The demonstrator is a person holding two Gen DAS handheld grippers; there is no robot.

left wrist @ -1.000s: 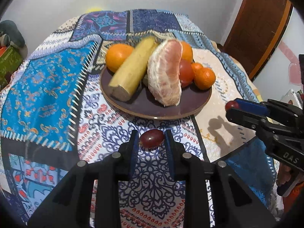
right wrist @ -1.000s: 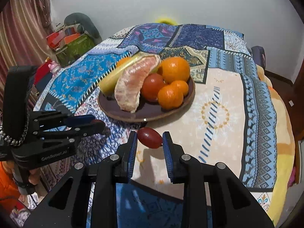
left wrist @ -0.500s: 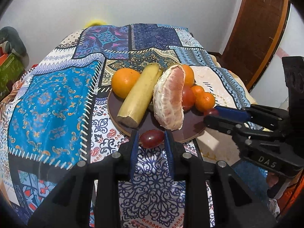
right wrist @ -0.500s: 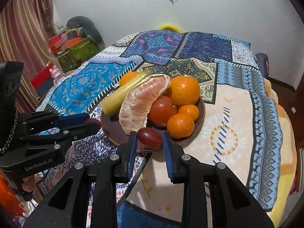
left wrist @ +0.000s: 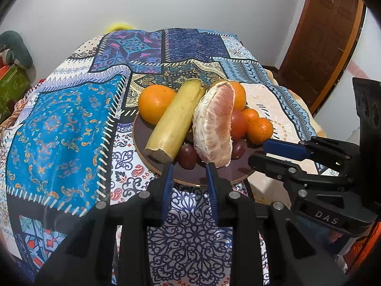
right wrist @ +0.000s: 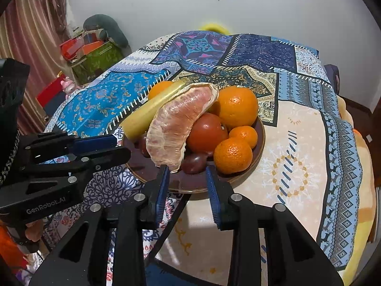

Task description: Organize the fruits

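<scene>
grapes: the left grape (left wrist: 188, 159) lies on the plate (left wrist: 238, 169) just past the tips of the left tool (left wrist: 188, 175), tucked under the banana (left wrist: 173, 124) and pomelo segment (left wrist: 214, 128). left tool: jaws spread, nothing between them. right tool (right wrist: 187, 178): jaws have just been opening and stand spread, with nothing between the pads. the right grape (right wrist: 193, 163) rests on the plate beside a mandarin (right wrist: 232, 155).

risks, as judged: both grapes are round and near the front rim, so a nudge on withdrawal could roll them onto the quilt (left wrist: 59, 131). the pomelo segment overhangs them and a touch could topple it.
</scene>
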